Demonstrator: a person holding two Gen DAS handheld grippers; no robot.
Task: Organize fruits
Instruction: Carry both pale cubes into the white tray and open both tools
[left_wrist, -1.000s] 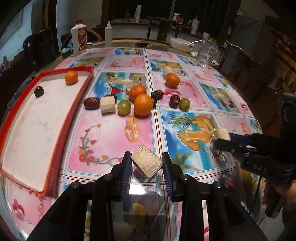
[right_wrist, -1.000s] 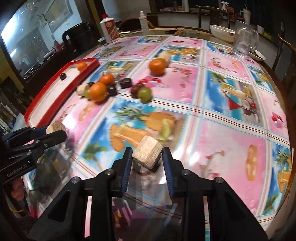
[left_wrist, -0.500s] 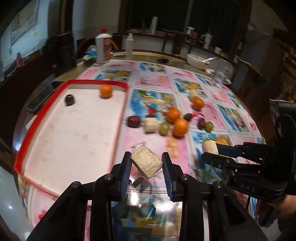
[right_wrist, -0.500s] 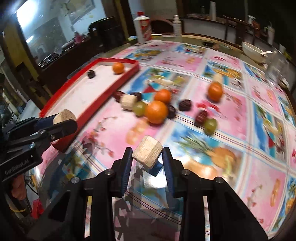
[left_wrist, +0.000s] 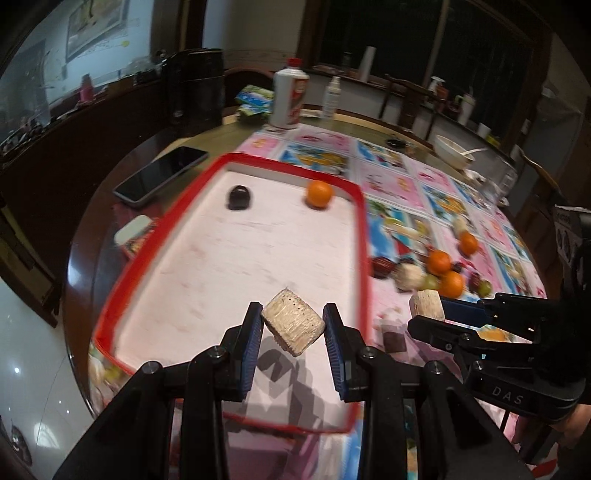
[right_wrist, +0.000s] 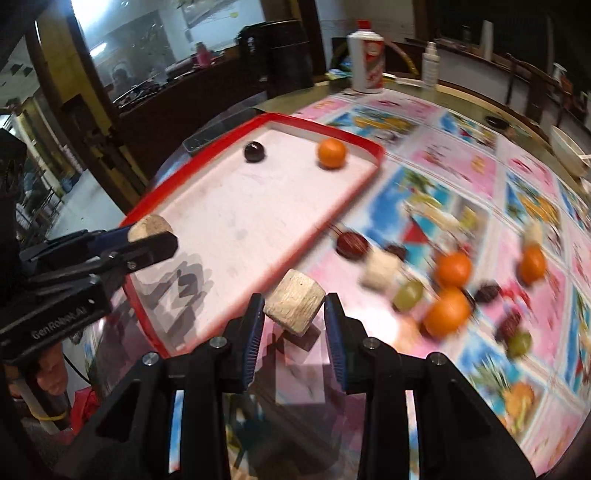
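Each claw, left gripper (left_wrist: 293, 330) and right gripper (right_wrist: 294, 308), is clamped on a pale chunk (left_wrist: 293, 325) at lower centre; it looks light, stiff and rough, so you grip its flat sides.

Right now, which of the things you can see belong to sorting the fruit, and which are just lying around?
Part of the job:
red tray
orange and dark fruit in the tray
pale chunk in the left gripper
pale chunk in the right gripper
loose fruit pile

Just lying about:
phone
white bottle
spray bottle
bowl
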